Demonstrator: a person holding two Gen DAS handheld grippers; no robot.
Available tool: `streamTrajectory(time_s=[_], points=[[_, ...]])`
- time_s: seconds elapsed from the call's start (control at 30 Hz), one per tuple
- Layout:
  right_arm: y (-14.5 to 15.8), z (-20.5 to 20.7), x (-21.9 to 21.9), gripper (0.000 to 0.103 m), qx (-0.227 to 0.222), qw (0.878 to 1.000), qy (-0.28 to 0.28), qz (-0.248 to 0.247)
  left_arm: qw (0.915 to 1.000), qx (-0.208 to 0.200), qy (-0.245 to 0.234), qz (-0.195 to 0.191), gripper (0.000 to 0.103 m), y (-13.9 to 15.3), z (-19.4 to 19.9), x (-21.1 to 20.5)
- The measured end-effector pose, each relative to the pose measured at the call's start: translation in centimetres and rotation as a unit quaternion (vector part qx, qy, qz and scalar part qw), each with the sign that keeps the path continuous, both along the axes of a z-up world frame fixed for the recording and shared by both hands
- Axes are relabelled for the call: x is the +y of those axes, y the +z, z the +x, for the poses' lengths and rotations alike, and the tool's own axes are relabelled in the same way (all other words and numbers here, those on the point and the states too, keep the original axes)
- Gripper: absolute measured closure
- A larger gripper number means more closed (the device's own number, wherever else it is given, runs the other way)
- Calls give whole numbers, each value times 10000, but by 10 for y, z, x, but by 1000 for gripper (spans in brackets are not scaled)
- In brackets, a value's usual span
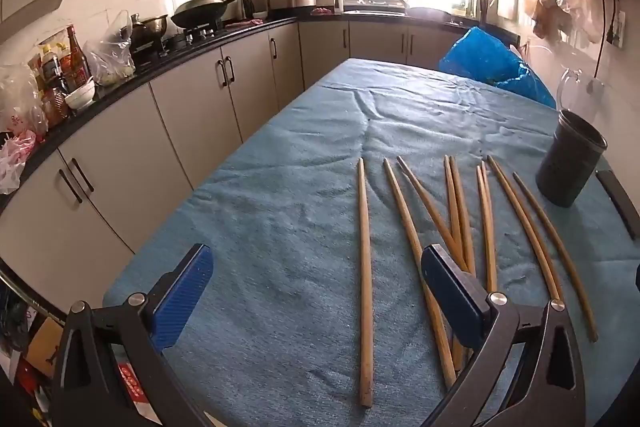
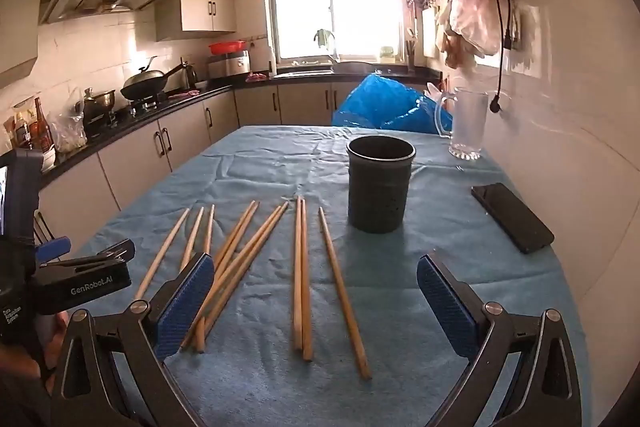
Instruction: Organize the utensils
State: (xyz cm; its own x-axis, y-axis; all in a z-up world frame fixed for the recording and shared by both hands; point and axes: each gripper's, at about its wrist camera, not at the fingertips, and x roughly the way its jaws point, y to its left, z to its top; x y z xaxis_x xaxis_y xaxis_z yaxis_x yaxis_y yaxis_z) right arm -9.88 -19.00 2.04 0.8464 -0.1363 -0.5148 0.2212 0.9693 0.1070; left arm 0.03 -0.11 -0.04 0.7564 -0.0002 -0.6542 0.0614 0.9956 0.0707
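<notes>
Several wooden chopsticks [image 2: 302, 275] lie side by side on the blue cloth [image 2: 400, 267], also in the left wrist view [image 1: 456, 215]. A dark cylindrical holder [image 2: 379, 183] stands upright and empty beyond them, at the right in the left wrist view [image 1: 570, 159]. My left gripper [image 1: 316, 291] is open and empty above the cloth, its jaws wide around the leftmost chopstick [image 1: 365, 279]. My right gripper [image 2: 316, 299] is open and empty, low over the near ends of the chopsticks. The left gripper body shows at the left of the right wrist view [image 2: 80, 271].
A black phone [image 2: 512, 217] lies right of the holder. A glass pitcher [image 2: 466, 123] and a blue plastic bag [image 2: 384, 105] sit at the table's far end. A kitchen counter [image 1: 120, 83] with bottles, pots and a wok runs along the left.
</notes>
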Motion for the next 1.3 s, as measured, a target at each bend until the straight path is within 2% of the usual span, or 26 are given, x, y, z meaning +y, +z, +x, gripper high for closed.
streamTrajectory(time_s=[0.33,0.4,0.53,1.3], points=[[-3,2,-1,0,170,9998,-73,32,10000,35,-21,35,0,4,0,-6],[-4,2,-2,0,193,9998,-75,60,9998,177,-17,-42,0,-3,-4,-4],[-5,2,-4,0,238,9996,-80,91,10000,81,-48,-14,0,-5,1,-2],[-9,3,-6,0,348,9992,-104,170,9999,121,-64,51,0,-8,1,-4]])
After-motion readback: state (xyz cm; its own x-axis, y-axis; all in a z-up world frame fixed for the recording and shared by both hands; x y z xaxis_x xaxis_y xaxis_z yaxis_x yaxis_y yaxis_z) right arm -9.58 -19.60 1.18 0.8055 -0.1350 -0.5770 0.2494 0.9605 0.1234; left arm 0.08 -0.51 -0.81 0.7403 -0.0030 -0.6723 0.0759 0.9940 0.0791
